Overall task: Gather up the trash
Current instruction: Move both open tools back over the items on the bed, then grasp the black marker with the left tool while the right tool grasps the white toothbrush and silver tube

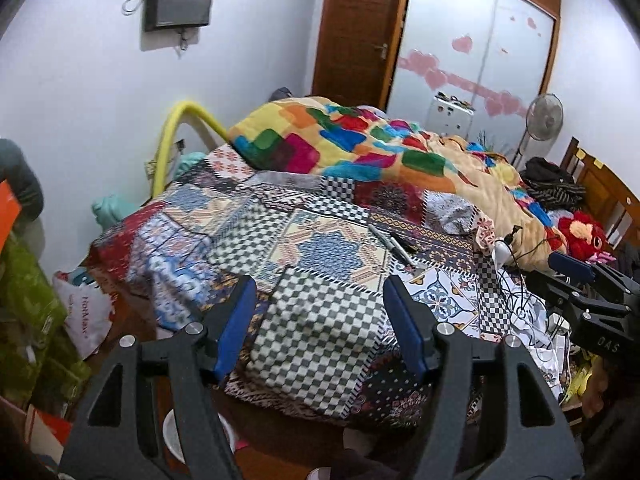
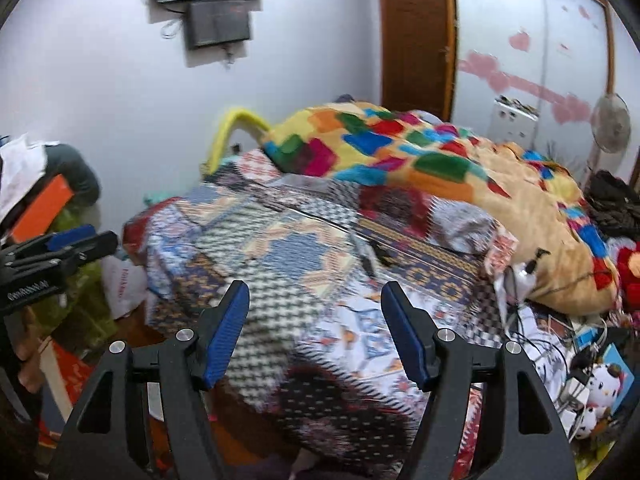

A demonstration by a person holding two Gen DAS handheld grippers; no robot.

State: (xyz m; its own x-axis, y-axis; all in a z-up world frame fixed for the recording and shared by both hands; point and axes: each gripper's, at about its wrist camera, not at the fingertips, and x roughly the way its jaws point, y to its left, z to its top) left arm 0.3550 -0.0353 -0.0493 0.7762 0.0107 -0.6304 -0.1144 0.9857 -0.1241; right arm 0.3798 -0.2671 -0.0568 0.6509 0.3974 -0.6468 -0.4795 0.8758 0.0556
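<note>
My left gripper [image 1: 320, 292] is open and holds nothing; it hangs over the near corner of a bed with a patchwork cover [image 1: 320, 220]. My right gripper [image 2: 315, 292] is open too and has nothing in it, over the same corner. Each shows at the edge of the other's view: the right gripper [image 1: 580, 276] at right, the left gripper [image 2: 76, 242] at left. Two pens [image 1: 394, 246] lie on the cover ahead. A crumpled white plastic bag [image 1: 86, 314] sits on the floor left of the bed. White papers [image 1: 532, 320] and black cables lie on the bed's right side.
A bright patch-coloured blanket [image 1: 360, 140] is heaped across the far bed, with a red plush toy [image 1: 580, 236] and dark clothes to the right. Green bags [image 1: 28, 320] and an orange box [image 2: 40, 210] crowd the left floor. A fan [image 1: 544, 116], a wardrobe and a wooden door [image 1: 356, 32] stand behind.
</note>
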